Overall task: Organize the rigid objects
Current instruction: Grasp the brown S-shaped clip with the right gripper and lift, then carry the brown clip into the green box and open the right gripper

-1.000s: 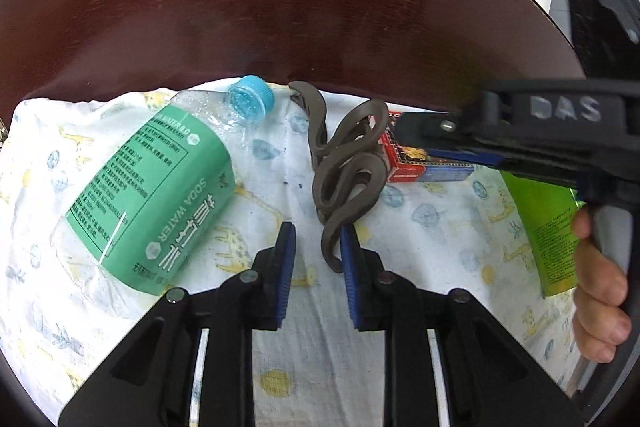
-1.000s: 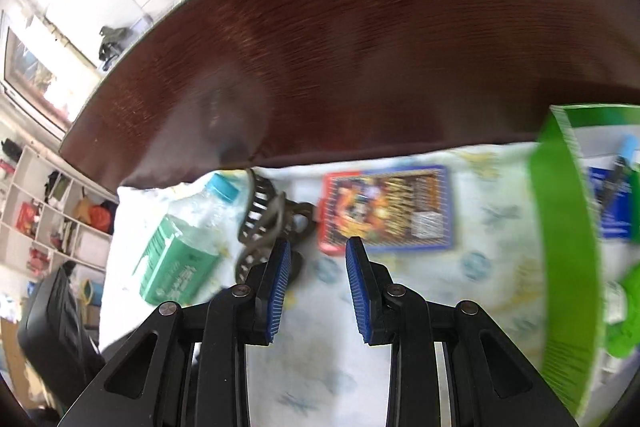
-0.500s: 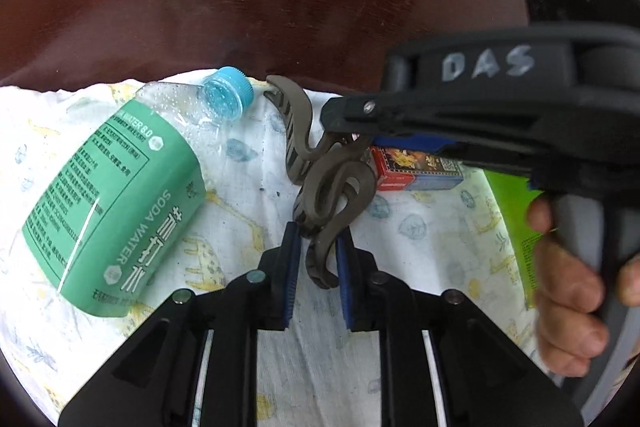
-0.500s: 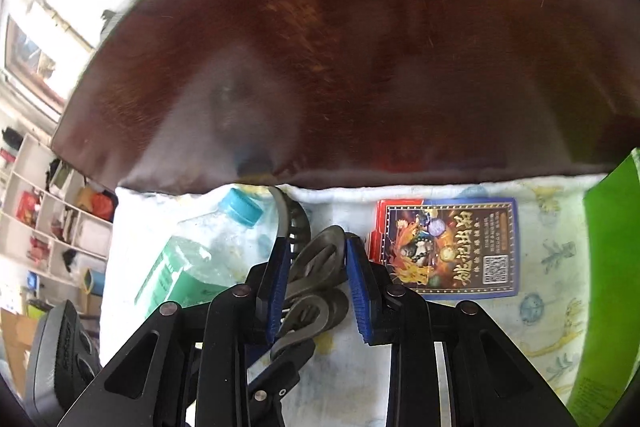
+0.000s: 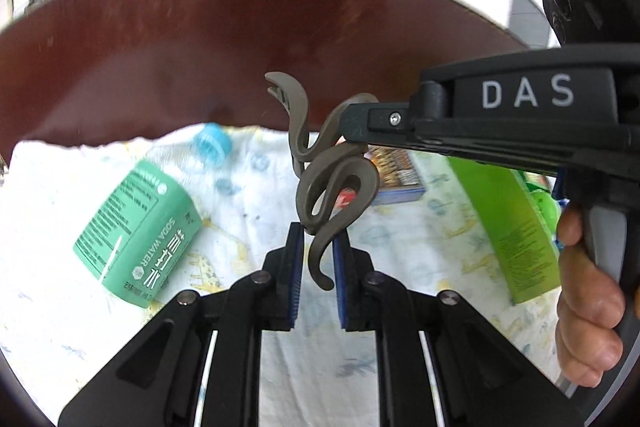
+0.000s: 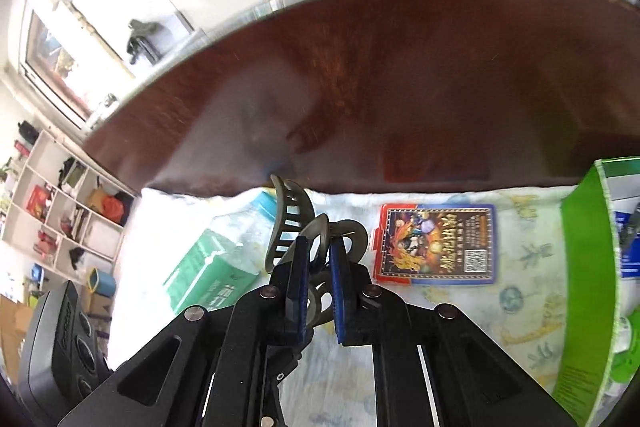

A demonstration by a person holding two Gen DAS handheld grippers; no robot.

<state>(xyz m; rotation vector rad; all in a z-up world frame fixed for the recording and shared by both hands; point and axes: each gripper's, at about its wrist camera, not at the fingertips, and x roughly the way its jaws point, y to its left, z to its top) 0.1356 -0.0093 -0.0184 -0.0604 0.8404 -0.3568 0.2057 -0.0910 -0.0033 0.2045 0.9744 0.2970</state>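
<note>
Dark glossy wood table (image 6: pixel 400 87), bare along its far edge. A white printed cloth (image 5: pixel 248 211) covers the near part, its far hem wrinkled. Green box (image 6: pixel 580 267) at the cloth's right edge, open side up. Soda bottle (image 5: pixel 140 231) lies toward the left edge, green label, blue cap. Flat picture card (image 6: pixel 436 245) lies between them near the far hem. Hair clip (image 5: pixel 332 183), matte brown, curly plastic, lifted above the cloth. Left gripper (image 5: pixel 316 267) clamps its lower tail; right gripper (image 6: pixel 318 283) clenches its upper loop.
</note>
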